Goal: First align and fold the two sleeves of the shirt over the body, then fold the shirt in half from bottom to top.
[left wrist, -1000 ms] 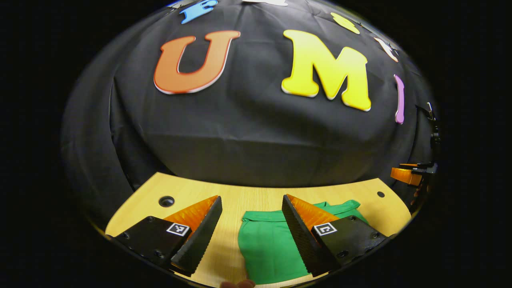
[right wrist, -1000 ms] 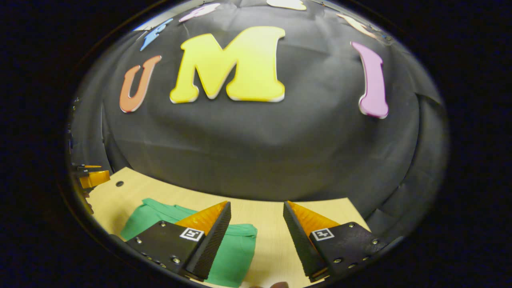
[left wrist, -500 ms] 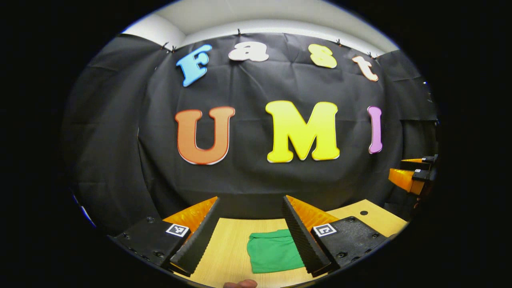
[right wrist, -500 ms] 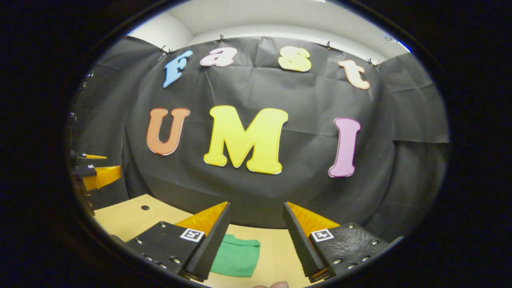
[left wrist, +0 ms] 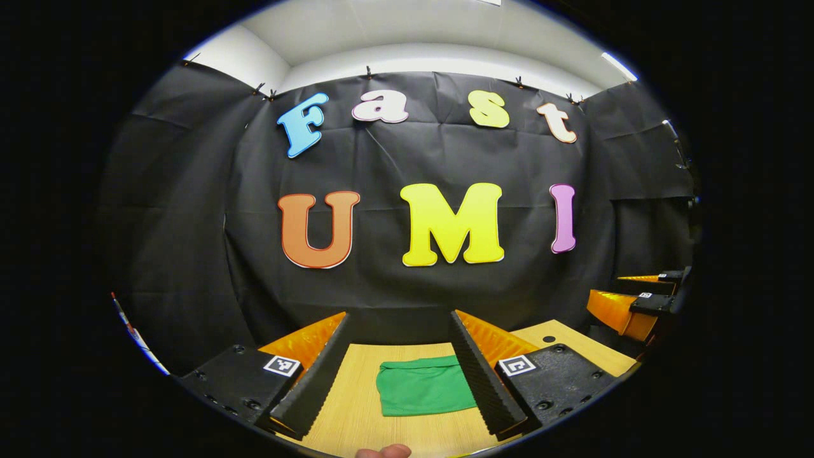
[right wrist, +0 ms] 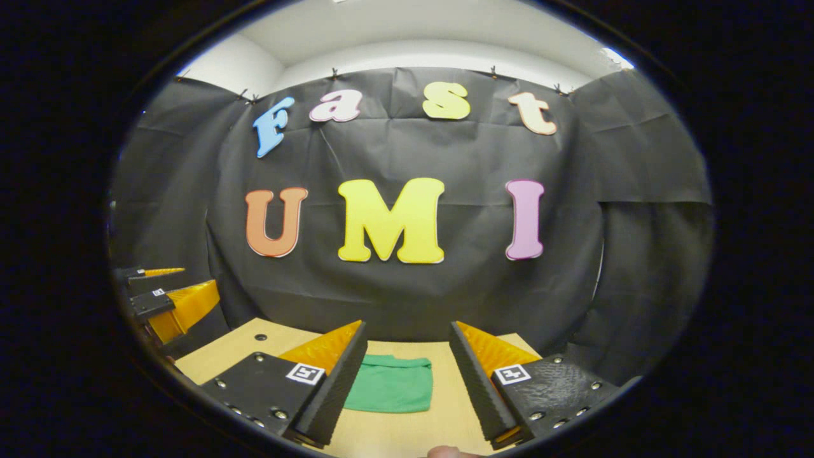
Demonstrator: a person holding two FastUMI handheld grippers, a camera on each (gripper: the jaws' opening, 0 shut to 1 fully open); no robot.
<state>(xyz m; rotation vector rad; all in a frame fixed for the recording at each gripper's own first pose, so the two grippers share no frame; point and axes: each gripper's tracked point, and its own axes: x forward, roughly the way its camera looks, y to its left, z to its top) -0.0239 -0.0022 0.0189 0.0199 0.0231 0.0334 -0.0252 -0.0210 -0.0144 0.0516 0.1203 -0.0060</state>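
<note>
Both sets of jaws stand wide apart and hold nothing: the left gripper (left wrist: 399, 375) and the right gripper (right wrist: 407, 381) each hang above the table with bare air between their fingers. The black cloth wall (left wrist: 191, 222) rises behind everything, with a pale ceiling (left wrist: 413, 32) above it. Below it lies the light wooden table (left wrist: 356, 407), with a small round hole (right wrist: 261, 337) near its far left corner in the right gripper view. On the table rests the green shirt (left wrist: 423, 386), folded into a compact flat rectangle, well clear of both grippers. A fingertip (left wrist: 383, 452) pokes in at the bottom edge of the left gripper view.
</note>
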